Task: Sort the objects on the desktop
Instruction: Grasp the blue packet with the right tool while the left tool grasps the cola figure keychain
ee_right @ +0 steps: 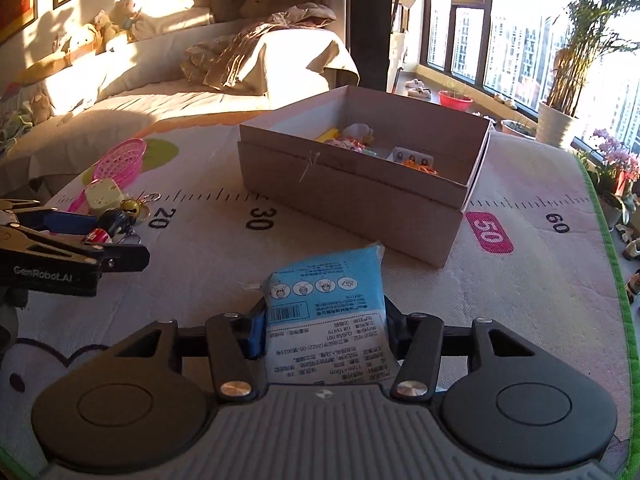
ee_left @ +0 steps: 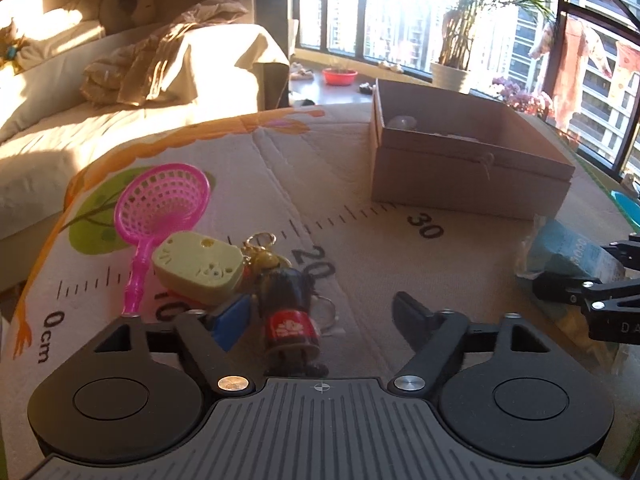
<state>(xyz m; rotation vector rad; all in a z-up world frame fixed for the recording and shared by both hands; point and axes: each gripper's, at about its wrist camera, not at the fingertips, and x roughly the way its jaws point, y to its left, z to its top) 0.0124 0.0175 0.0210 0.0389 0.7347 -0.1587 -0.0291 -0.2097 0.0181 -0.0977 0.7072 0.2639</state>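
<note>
**Soft packet pinched, figurine keychain framed**

The right gripper (ee_right: pixel 324 332) was closed on a flat pale-blue plastic packet printed with text and a barcode (ee_right: pixel 326 312), holding it by its near end, the far end standing free toward the open brown cardboard box (ee_right: pixel 352 196). It looked light, limp and slick, so a grip near mid-body would probably sag less. The box, already holding small colourful items, lay just beyond with nothing between.

The left gripper (ee_left: pixel 320 320) stood spread wide around a small dark figurine keychain with a red base (ee_left: pixel 290 312). It seemed hard and light, its rings liable to snag; the body looked the best place to pinch. Touching it was a pale yellow cat-face plastic piece (ee_left: pixel 198 268), and beside that a pink plastic mesh scoop (ee_left: pixel 160 204), crowding the left finger on the printed ruler play mat (ee_left: pixel 360 280).
</note>
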